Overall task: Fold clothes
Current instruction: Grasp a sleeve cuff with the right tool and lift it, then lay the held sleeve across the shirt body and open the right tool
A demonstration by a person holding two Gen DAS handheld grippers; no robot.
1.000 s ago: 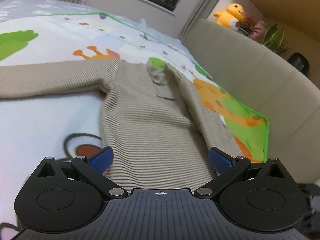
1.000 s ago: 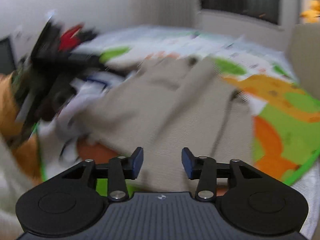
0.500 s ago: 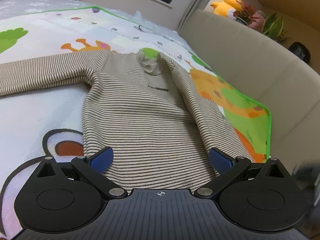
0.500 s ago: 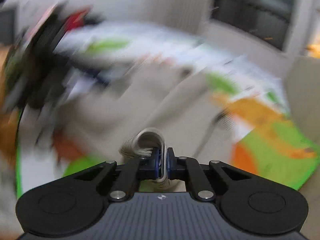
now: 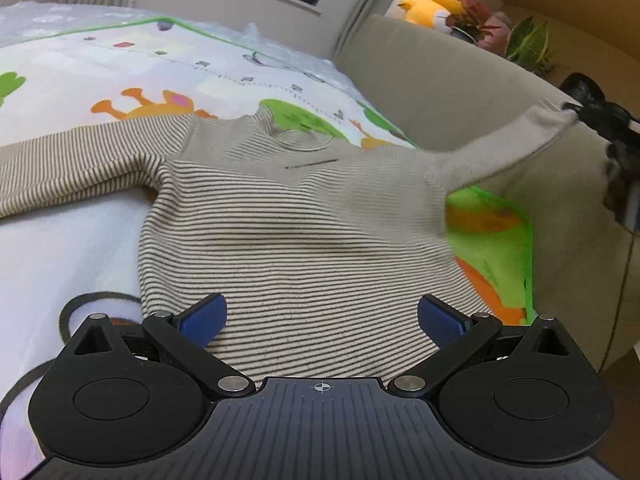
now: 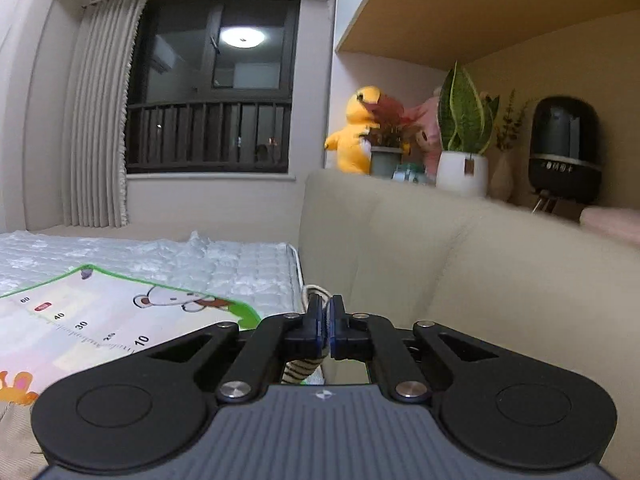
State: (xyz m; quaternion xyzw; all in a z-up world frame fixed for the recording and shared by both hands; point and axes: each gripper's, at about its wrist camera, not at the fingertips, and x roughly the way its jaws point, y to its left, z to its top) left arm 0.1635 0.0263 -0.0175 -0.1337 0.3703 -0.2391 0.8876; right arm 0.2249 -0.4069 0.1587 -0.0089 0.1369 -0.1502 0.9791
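Left wrist view: beige-and-dark striped knit sweater (image 5: pixel 304 216) lying flat on the cartoon-printed play mat (image 5: pixel 80 60), centre frame; one sleeve lifted toward the upper right, its cuff gripped by the right gripper (image 5: pixel 576 110). Left gripper (image 5: pixel 322 314), lower centre, blue pads spread wide over the hem, empty.

Right wrist view only: fingers pressed together on the striped cuff (image 6: pixel 310 294); beige padded headboard (image 6: pixel 440 248), yellow plush toy (image 6: pixel 356 132), potted snake plant (image 6: pixel 462 140), dark window (image 6: pixel 212 88).

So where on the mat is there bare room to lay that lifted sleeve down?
Bare mat lies below the flat left sleeve, beside the sweater. A narrow green strip borders the sofa; there the right gripper is crowded.
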